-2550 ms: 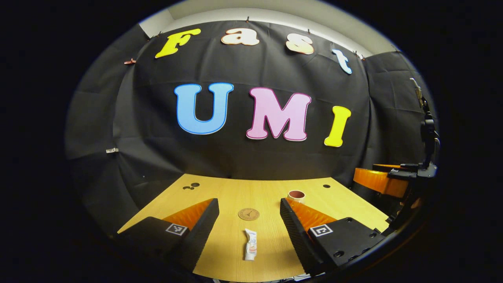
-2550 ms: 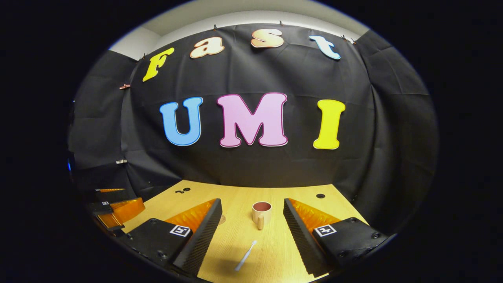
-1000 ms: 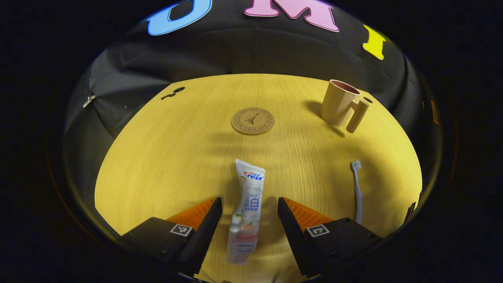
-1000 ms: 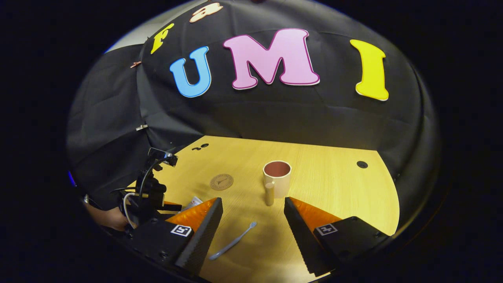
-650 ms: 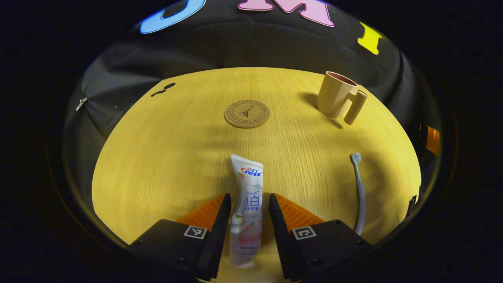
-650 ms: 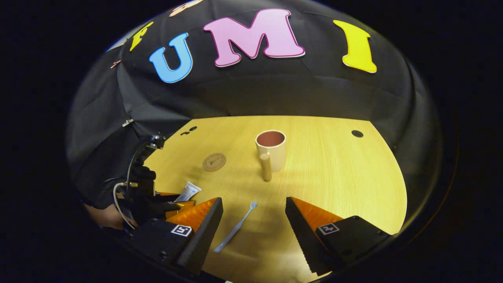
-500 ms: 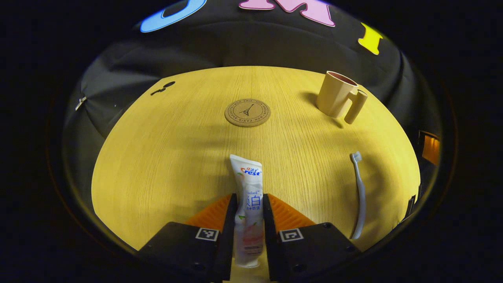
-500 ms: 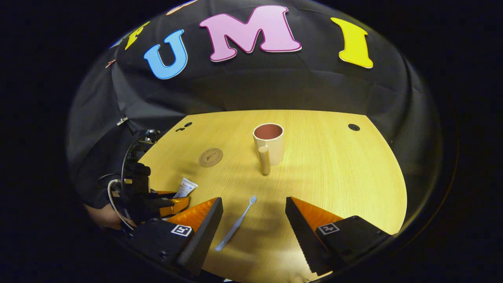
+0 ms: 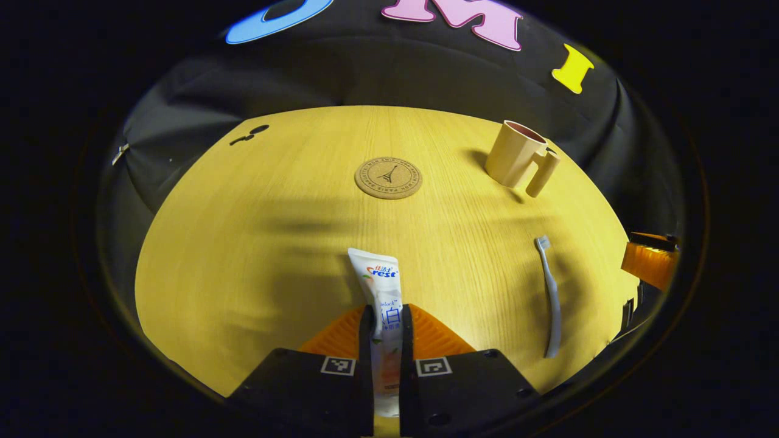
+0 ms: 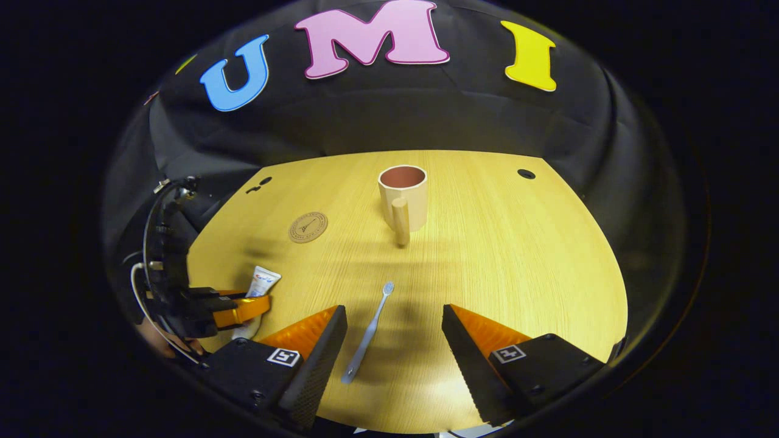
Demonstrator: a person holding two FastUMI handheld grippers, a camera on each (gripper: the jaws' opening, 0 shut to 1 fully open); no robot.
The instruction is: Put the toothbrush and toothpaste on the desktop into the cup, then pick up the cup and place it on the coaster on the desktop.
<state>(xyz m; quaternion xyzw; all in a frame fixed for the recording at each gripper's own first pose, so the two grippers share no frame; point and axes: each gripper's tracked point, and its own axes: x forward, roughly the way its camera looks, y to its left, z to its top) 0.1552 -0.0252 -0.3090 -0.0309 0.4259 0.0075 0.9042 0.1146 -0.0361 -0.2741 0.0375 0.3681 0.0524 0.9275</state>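
Note:
My left gripper (image 9: pixel 384 316) is shut on the white toothpaste tube (image 9: pixel 378 277), whose flat end points toward the round cork coaster (image 9: pixel 388 177). The same tube (image 10: pixel 261 281) shows in the right gripper view, held in the left gripper (image 10: pixel 246 309) at the table's left. A pale toothbrush (image 10: pixel 368 334) lies on the table between the fingers of my open right gripper (image 10: pixel 394 316), nearer its left finger, bristle end toward the beige cup (image 10: pixel 403 196). In the left gripper view the toothbrush (image 9: pixel 549 292) lies at the right and the cup (image 9: pixel 515 161) stands upright at the far right.
The wooden table (image 10: pixel 517 255) has a round hole (image 10: pixel 526 174) at the far right and small holes (image 10: pixel 258 184) at the far left. Black cloth walls close it in behind. A hand (image 10: pixel 159 342) holds the left gripper at the left edge. The coaster (image 10: pixel 308 227) lies left of the cup.
My left gripper dropped to the toothpaste tube and its fingers closed onto it. My right gripper tilted down and moved forward over the toothbrush, staying open.

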